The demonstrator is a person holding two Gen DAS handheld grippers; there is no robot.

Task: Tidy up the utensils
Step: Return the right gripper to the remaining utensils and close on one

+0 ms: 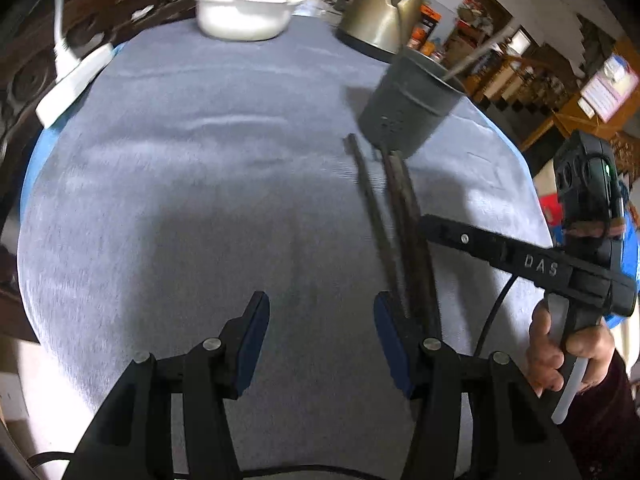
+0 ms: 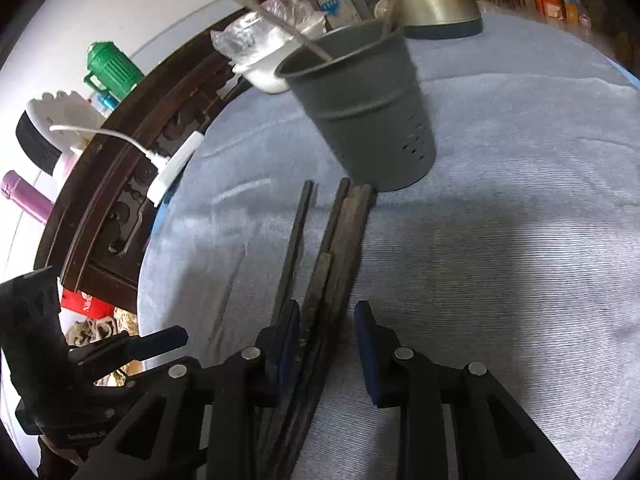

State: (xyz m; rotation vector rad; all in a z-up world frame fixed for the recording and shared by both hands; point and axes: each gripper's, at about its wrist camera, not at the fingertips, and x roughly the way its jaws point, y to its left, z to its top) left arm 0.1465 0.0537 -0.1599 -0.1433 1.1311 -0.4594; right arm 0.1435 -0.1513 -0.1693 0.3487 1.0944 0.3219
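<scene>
The dark chopsticks (image 2: 340, 240) lie in a loose bundle on the grey cloth (image 2: 500, 260), their far ends just beside the foot of the grey bucket (image 2: 360, 108), with one stick (image 2: 296, 236) lying a little apart on the left. The bucket stands upright and already has a few thin sticks poking from its rim.

Your right gripper (image 2: 326, 344) straddles the near part of the bundle, jaws at a narrow gap. The left pad sits against the sticks while the right pad stands clear of them, so nothing is clamped.

Your left gripper (image 1: 320, 340) hangs over bare cloth beside the chopsticks, jaws about half apart and empty.

Behind the bucket stand a metal kettle (image 1: 384, 12) and a white bowl (image 1: 244, 16).
</scene>
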